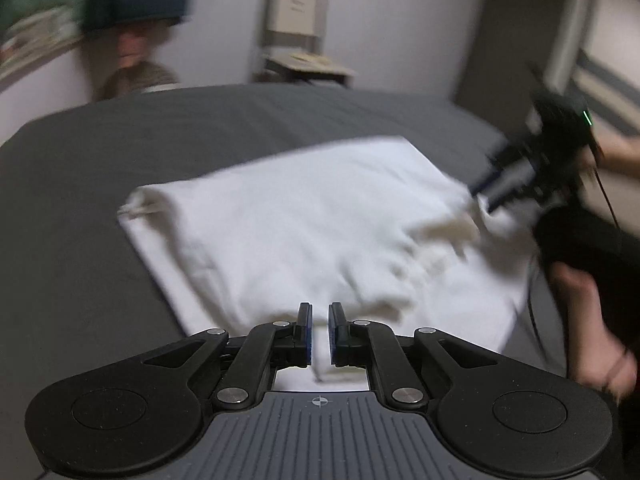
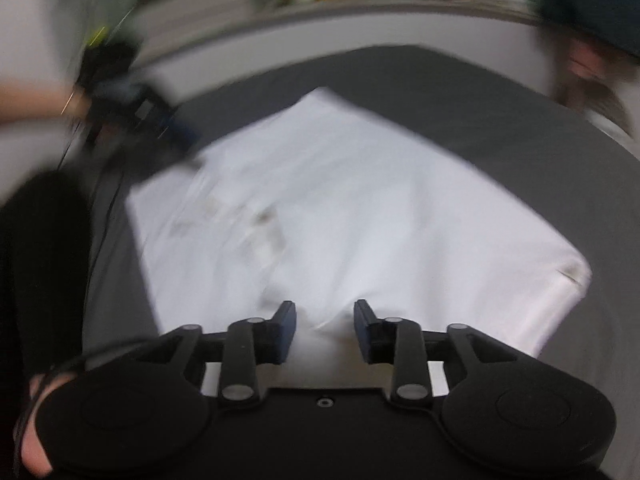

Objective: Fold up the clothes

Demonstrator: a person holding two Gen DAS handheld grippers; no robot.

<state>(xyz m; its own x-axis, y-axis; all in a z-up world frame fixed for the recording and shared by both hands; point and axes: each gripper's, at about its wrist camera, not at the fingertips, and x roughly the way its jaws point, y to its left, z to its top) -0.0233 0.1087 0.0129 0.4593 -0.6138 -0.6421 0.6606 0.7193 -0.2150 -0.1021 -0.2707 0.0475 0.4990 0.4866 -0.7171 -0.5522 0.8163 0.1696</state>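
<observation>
Blur: both views smeared, shelf items unreadable | Cut off: person's leg (image 1: 592, 248) at frame edge | White garment (image 1: 320, 224), folded, creased, flat on grey bed (image 1: 80, 200) | Left gripper (image 1: 319, 334): fingers narrowly apart over its near edge, nothing clamped | Right gripper (image 2: 325, 330): fingers apart above cloth, not pinching.

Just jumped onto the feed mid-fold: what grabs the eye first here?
The white garment, partly folded, lies bright in the middle of the dark grey bed. The left gripper sits over its near edge with the jaws slightly apart and cloth showing in the gap. The right gripper stands wider over the opposite edge, nothing pinched; both views are motion-blurred.
</observation>
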